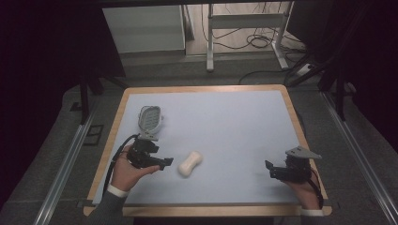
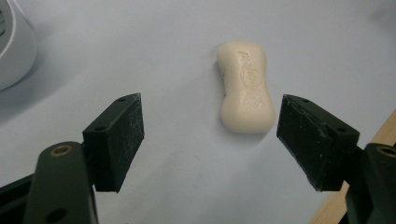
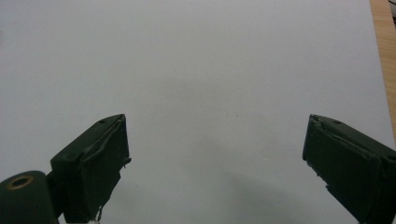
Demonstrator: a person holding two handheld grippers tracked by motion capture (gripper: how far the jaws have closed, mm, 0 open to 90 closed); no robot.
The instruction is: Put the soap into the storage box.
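A cream bar of soap (image 1: pixel 190 163) lies flat on the pale blue mat near the table's front middle. In the left gripper view the soap (image 2: pixel 245 87) sits just ahead of the open jaws, nearer the right one, with embossed lettering facing up. My left gripper (image 1: pixel 165 162) is open, held a short way left of the soap and pointing toward it. My right gripper (image 1: pixel 271 169) is open at the front right, over bare mat, with nothing between its jaws (image 3: pixel 215 154).
A white soap dish (image 1: pixel 149 117) with a perforated top stands at the left of the mat, behind my left hand; its rim (image 2: pixel 14 46) shows at the left gripper view's top left. The table's wooden edge (image 1: pixel 206 210) frames the mat.
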